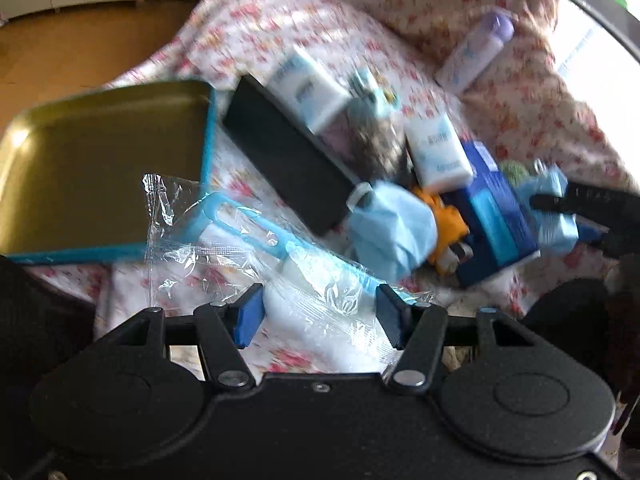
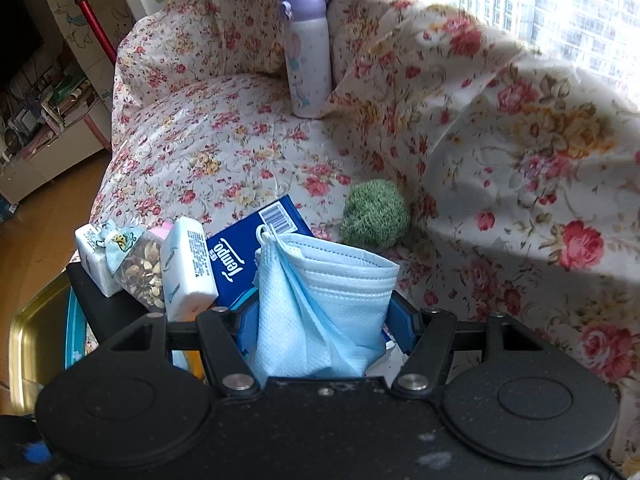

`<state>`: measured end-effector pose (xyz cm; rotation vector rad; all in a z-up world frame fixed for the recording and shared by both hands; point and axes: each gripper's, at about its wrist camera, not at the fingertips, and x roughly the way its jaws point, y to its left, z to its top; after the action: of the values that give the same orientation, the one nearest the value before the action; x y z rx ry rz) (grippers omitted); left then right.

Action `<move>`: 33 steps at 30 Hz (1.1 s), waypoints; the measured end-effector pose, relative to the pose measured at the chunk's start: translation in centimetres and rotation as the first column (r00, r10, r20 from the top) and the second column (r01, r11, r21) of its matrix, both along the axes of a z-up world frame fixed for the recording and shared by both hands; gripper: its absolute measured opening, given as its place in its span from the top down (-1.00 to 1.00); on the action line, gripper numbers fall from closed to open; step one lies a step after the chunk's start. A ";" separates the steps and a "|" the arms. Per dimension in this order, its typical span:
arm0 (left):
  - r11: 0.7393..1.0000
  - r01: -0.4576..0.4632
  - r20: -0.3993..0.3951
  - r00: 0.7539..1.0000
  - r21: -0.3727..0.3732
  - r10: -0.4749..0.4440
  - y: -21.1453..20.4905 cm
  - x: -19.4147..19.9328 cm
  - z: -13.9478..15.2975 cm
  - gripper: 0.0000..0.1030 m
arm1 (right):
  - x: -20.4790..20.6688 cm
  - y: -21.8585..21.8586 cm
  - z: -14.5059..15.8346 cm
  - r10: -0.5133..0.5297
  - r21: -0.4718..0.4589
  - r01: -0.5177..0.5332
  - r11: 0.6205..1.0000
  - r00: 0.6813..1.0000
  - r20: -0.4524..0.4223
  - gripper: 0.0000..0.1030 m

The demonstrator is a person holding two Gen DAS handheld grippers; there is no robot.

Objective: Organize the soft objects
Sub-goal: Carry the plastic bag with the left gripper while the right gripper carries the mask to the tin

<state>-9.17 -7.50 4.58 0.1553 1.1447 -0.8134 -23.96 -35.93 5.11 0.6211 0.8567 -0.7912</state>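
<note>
In the left wrist view my left gripper [image 1: 319, 316] is shut on a clear plastic bag [image 1: 320, 300] with white contents and a blue hanger strip, and its blue pads press the bag's sides. A loose light blue face mask [image 1: 388, 224] lies on the pile ahead. In the right wrist view my right gripper [image 2: 324, 320] is shut on another light blue face mask [image 2: 320, 300], which stands folded between the pads. That right gripper [image 1: 560, 216] also shows at the right edge of the left view, with its mask. Both hover over a flowered sofa cover [image 2: 240, 152].
A gold tray with a blue rim [image 1: 100, 160] lies at the left, beside a black box [image 1: 288, 152]. White tissue packs [image 2: 186, 268], a blue Tempo box [image 2: 248, 256], an orange toy [image 1: 448, 220], a green scrubber ball [image 2: 376, 216] and an upright purple bottle [image 2: 306, 52] sit on the sofa.
</note>
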 end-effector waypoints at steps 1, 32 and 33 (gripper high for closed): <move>1.000 -0.012 0.005 1.000 -0.005 0.012 0.5 0.5 0.3 -0.08 | 0.0 0.2 0.1 0.001 -0.008 -0.001 1.000 1.000 -0.005 -0.22; 0.888 -0.450 0.087 0.892 0.093 0.443 12.0 17.5 -2.7 -0.10 | 21.8 18.7 2.8 0.595 0.012 -0.595 0.804 0.803 -0.035 -0.22; 0.886 -0.453 0.089 0.891 0.096 0.446 12.2 17.7 -3.0 -0.10 | 22.2 19.0 2.5 0.600 0.018 -0.600 0.800 0.799 -0.040 -0.22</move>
<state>8.49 4.72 1.58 0.0064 1.1080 -0.3260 -1.78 -16.90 7.60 0.2976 1.0229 -0.2183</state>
